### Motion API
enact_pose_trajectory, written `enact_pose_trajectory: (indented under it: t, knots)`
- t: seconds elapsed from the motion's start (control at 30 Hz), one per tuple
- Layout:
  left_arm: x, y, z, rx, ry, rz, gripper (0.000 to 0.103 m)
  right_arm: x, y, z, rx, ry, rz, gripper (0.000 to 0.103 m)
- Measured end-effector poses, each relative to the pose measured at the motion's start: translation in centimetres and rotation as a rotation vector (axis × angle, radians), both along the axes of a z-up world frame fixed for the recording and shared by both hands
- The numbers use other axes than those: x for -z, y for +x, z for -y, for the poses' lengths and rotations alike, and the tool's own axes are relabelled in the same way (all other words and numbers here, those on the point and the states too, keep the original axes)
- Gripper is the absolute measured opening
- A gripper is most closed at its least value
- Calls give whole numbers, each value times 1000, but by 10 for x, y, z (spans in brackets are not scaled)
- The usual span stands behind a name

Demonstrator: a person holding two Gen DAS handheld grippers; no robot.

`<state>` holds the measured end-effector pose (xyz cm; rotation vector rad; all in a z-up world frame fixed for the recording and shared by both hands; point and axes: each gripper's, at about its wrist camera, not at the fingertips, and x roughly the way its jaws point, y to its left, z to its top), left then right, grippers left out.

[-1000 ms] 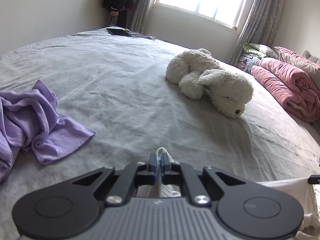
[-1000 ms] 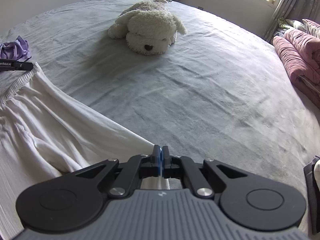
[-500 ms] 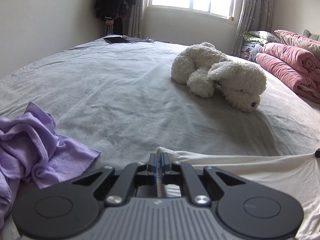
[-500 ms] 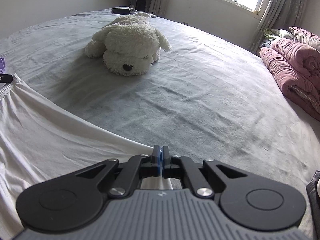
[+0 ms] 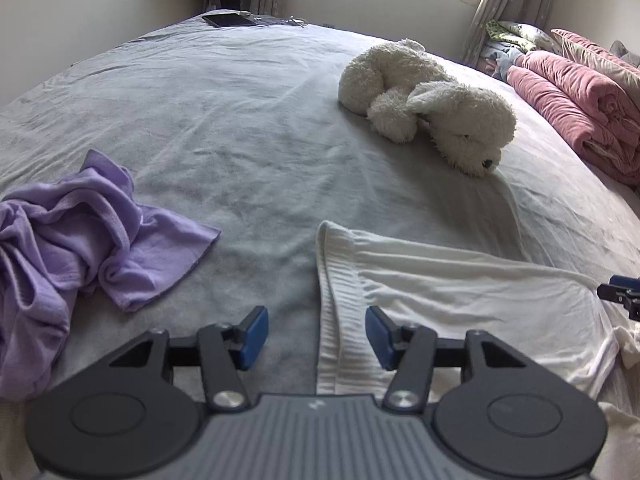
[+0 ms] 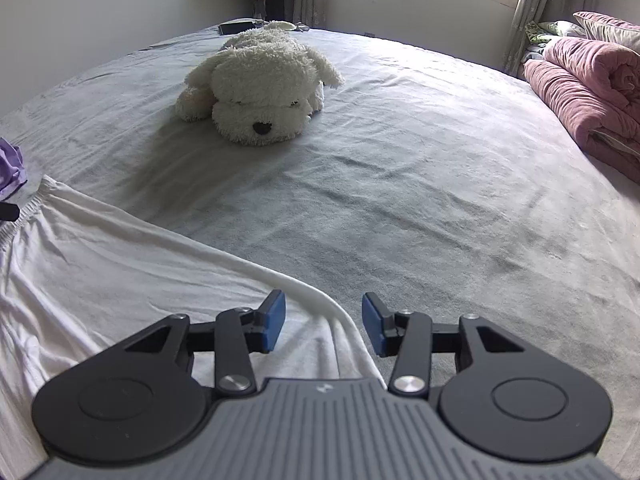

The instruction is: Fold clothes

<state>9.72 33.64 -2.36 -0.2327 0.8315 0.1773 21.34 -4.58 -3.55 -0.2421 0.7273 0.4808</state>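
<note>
A white garment (image 5: 460, 288) lies spread on the grey bed (image 5: 248, 120), its ribbed waistband running toward me in the left wrist view. My left gripper (image 5: 316, 334) hangs over that waistband, jaws opening, the band between the blue pads but not pinched. In the right wrist view the same white garment (image 6: 120, 264) covers the lower left, and its rounded hem passes between the pads of my right gripper (image 6: 323, 326), whose jaws are also opening and press on nothing. The right gripper's tip (image 5: 622, 294) shows at the left view's far right edge.
A crumpled purple garment (image 5: 72, 232) lies left of the white one. A white plush dog (image 6: 256, 84) rests mid-bed. Rolled pink quilts (image 6: 588, 92) line the right side. A dark tablet (image 5: 228, 20) sits at the far corner, under the window.
Both grippers were shut on the white garment's edges and have now let go, jaws spread. The garment has dropped flat onto the bed. Both views tilted further downward.
</note>
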Motion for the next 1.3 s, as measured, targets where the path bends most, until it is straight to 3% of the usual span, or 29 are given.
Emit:
enact_pose_trajectory:
  t: [0.33,0.57,0.67,0.73,0.77,0.87,0.97,1.07,1.17,1.23,1.3]
  knots:
    - [-18,-83,-2,-47,-81,-112,58,-18,-51,27,-15,42,5,47]
    - [-11,-100,-12,-104,-235,-167,58,-23,-79,42,-26,78,1,48]
    - [3,-96,-14,-124,-334,-204,55,-24,-91,47,-31,103,1,53]
    - [12,-94,-13,-142,-362,-216,39,-23,-98,52,-30,123,5,56]
    - [14,-93,-11,-142,-336,-224,19,-23,-100,54,-30,128,6,57]
    - [15,-94,-3,-131,-252,-252,9,-20,-102,61,-29,115,7,58]
    - [9,-96,3,-109,-161,-285,8,-18,-98,73,-7,110,3,58]
    - [2,-96,6,-105,-123,-289,19,-15,-90,88,25,120,-13,58]
    - [-12,-92,19,-94,2,-252,45,-13,-83,102,64,145,-23,58]
    - [-23,-88,29,-79,86,-220,48,-13,-80,111,95,158,-26,58]
    - [-30,-78,41,-44,87,-185,52,-13,-76,119,127,165,-24,58]
